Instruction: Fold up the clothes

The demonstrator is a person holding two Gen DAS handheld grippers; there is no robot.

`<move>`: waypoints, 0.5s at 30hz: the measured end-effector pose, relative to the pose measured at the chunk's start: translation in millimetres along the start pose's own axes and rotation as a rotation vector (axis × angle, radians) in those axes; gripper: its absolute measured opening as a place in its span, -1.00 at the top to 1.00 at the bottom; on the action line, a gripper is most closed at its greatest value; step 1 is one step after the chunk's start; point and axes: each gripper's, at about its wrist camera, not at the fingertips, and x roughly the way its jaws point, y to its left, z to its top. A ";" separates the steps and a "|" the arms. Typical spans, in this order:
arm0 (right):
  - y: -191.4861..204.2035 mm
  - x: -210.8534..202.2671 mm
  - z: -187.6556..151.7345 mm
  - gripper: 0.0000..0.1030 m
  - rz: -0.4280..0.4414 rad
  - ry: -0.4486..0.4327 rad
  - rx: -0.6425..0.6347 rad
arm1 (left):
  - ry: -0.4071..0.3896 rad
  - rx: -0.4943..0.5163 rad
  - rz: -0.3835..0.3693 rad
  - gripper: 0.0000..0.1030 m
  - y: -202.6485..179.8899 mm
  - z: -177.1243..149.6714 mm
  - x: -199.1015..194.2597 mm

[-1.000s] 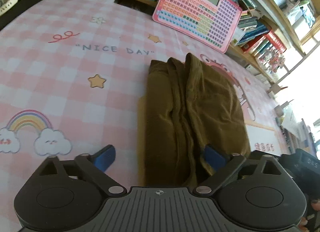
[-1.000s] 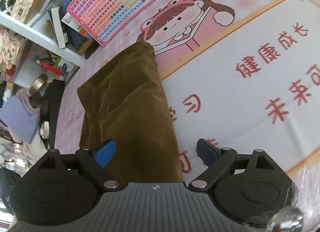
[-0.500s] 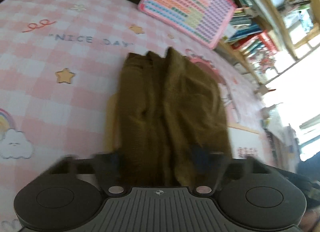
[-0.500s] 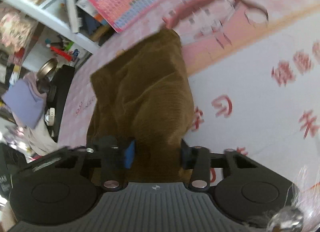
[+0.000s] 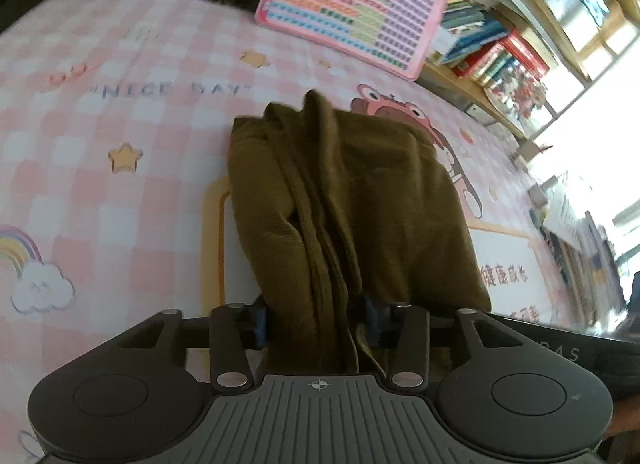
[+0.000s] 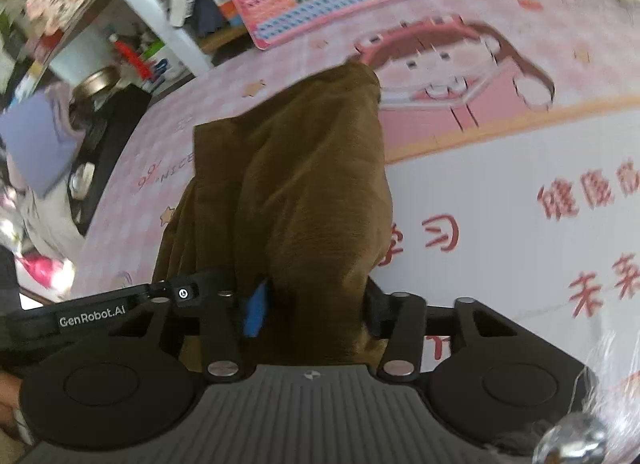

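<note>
An olive-brown garment (image 5: 344,200) lies in a long folded bundle down the middle of both frames, on a pink checked mat (image 5: 120,112) printed with stars, a rainbow and the words "NICE DAY".

In the left wrist view, the left gripper (image 5: 316,320) sits at the bottom centre with its blue pads pressed on the near end of the garment, where several folded layers bunch together; its jaws are opening slightly, the cloth between them.

In the right wrist view, the right gripper (image 6: 312,304) is likewise at the bottom centre, clamped on the near end of the bundle, jaws easing open with the cloth between them. The left gripper's black body shows at the lower left of this frame, just beside it.

A pink toy keyboard (image 5: 352,8) leans against bookshelves (image 5: 500,44) in the upper part of both frames.
</note>
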 end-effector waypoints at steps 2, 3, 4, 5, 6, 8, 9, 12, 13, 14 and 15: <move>-6.2 5.4 1.1 -0.03 0.012 0.017 0.043 | -0.002 -0.033 -0.012 0.01 3.7 0.7 4.0; -8.5 6.6 2.5 -0.06 0.025 0.017 0.057 | -0.008 -0.042 -0.014 0.01 3.4 1.7 5.7; -10.7 7.7 3.8 -0.07 0.038 0.018 0.071 | -0.012 -0.048 -0.014 0.00 3.0 2.9 7.1; -12.9 8.9 5.2 -0.07 0.051 0.018 0.086 | -0.015 -0.052 -0.010 0.00 2.4 4.4 8.2; -14.6 10.0 7.0 -0.07 0.062 0.017 0.093 | -0.017 -0.054 -0.007 0.00 1.7 5.7 9.4; -16.3 11.7 9.7 0.09 0.073 0.021 0.097 | -0.021 -0.055 0.001 0.02 -0.1 7.9 11.9; -16.3 12.3 10.6 0.22 0.072 0.027 0.094 | -0.023 -0.046 0.012 0.03 -2.6 8.0 12.5; 1.5 4.4 6.4 0.40 0.052 0.002 -0.010 | -0.032 0.009 0.059 0.22 -15.3 5.2 10.9; 8.7 0.5 3.1 0.42 0.040 -0.015 -0.056 | -0.041 0.030 0.065 0.31 -19.5 3.4 7.6; 15.9 -3.5 -0.2 0.43 0.028 -0.031 -0.102 | -0.051 0.048 0.071 0.34 -23.6 1.5 4.0; 21.5 -8.6 -3.6 0.44 0.024 -0.050 -0.138 | -0.061 0.065 0.078 0.35 -27.6 -0.4 0.3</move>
